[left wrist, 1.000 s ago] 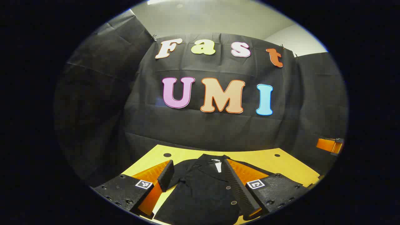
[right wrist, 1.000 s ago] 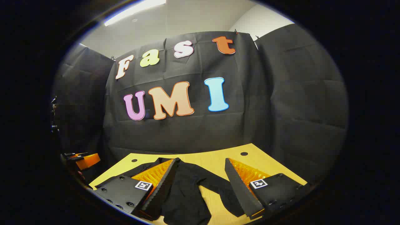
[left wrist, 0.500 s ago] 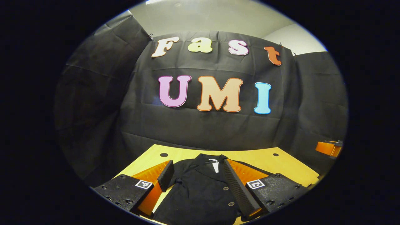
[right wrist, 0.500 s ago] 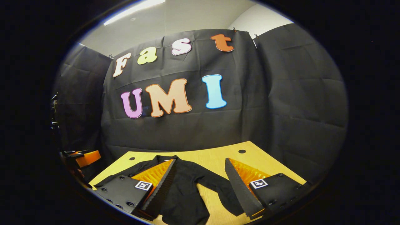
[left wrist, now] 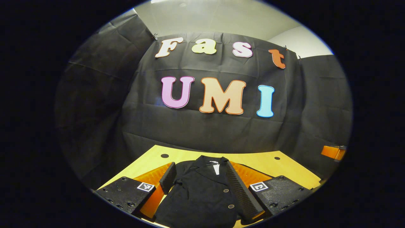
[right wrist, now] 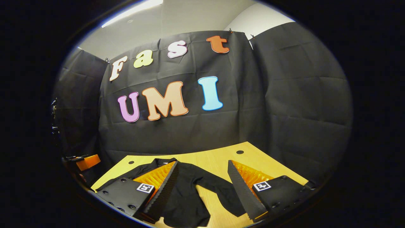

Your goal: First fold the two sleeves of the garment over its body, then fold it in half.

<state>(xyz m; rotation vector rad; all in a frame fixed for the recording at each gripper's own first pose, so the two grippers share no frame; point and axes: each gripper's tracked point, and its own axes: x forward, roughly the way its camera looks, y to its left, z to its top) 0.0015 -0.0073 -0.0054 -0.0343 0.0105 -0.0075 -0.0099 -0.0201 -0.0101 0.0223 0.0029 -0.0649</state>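
A black buttoned garment (left wrist: 202,193) lies flat on the yellow table (left wrist: 262,164), collar and white neck label at the far end. My left gripper (left wrist: 200,165) hangs open over the garment's body, one finger on each side of the front, holding nothing. In the right gripper view the same garment (right wrist: 186,180) lies to the left, and one sleeve (right wrist: 221,191) runs out over the table. My right gripper (right wrist: 202,163) is open, its fingers either side of that sleeve, gripping nothing. The other sleeve is hidden behind the fingers.
The table (right wrist: 218,161) has small dark holes (left wrist: 164,155) near its far corners and ends at the black cloth wall. An orange part of the other gripper (left wrist: 332,152) shows at the far right, and another gripper part (right wrist: 85,161) at the far left.
Both views have drifted a little: the garment sits slightly further left between the left gripper's fingers, and the right gripper has turned a little to the right. Both stay open; the garment has not moved.
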